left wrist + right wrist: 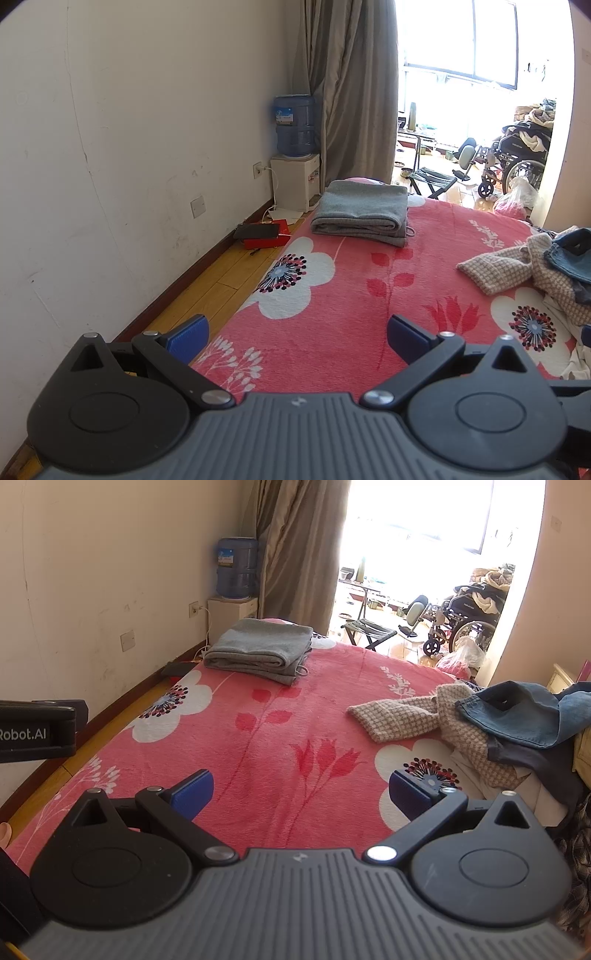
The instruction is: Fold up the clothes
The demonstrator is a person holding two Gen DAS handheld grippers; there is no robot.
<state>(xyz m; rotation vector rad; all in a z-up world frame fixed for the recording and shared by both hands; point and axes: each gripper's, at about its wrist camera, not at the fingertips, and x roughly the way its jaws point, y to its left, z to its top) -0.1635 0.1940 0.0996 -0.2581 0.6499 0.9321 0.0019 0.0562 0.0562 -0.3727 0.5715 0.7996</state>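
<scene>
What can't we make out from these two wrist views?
- Unfolded clothes pile: cut off by the right edge in both views; the count of garments is unclear.
- Folded grey garment: its type is hidden by the folds.
- Red box on the floor: mostly hidden by the bed in the right view.
- Window: overexposed.
- Both grippers open, empty.

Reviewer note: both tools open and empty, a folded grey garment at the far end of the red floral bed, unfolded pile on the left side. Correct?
Not quite. The unfolded pile of checked and denim clothes lies on the right side, as the right wrist view shows. The rest holds: left tool and right tool open and empty, folded grey garment at the far end of the red floral bed.
</scene>
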